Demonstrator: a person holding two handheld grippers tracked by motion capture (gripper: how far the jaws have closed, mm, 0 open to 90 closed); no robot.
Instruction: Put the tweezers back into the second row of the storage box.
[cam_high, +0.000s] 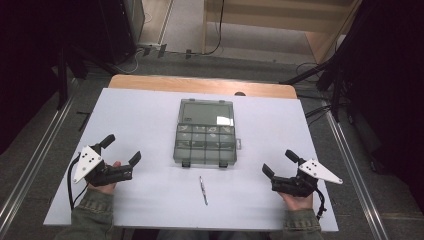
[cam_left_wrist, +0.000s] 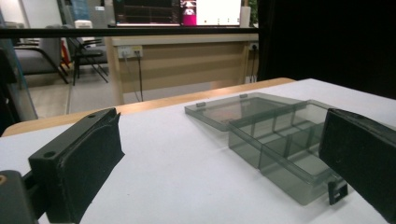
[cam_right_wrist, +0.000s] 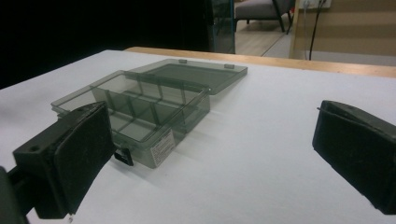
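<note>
Your left claw (cam_high: 121, 149) rests low on the white tabletop (cam_high: 150, 125) with its jaws spread wide and nothing between them; your hand (cam_high: 107, 175) grips it from behind. Your right claw (cam_high: 280, 163) sits the same way on the other side, jaws spread apart and empty. Between the two claws, a little ahead of both, lies the smoky see-through box (cam_high: 205, 144), its lid (cam_high: 207, 113) flung back flat on the tabletop on the far side. From the left claw the box (cam_left_wrist: 280, 149) is ahead and to the right, its near corner just beyond the right-hand jaw; from the right claw it (cam_right_wrist: 140, 112) is ahead and to the left, its latch end close to the left-hand jaw. Neither claw touches it. The box is split into small compartments, and small bits lie in some of them, too tiny to make out. A thin metal tool (cam_high: 203, 190) lies on the tabletop between your claws, nearer to you than the box and apart from it.
</note>
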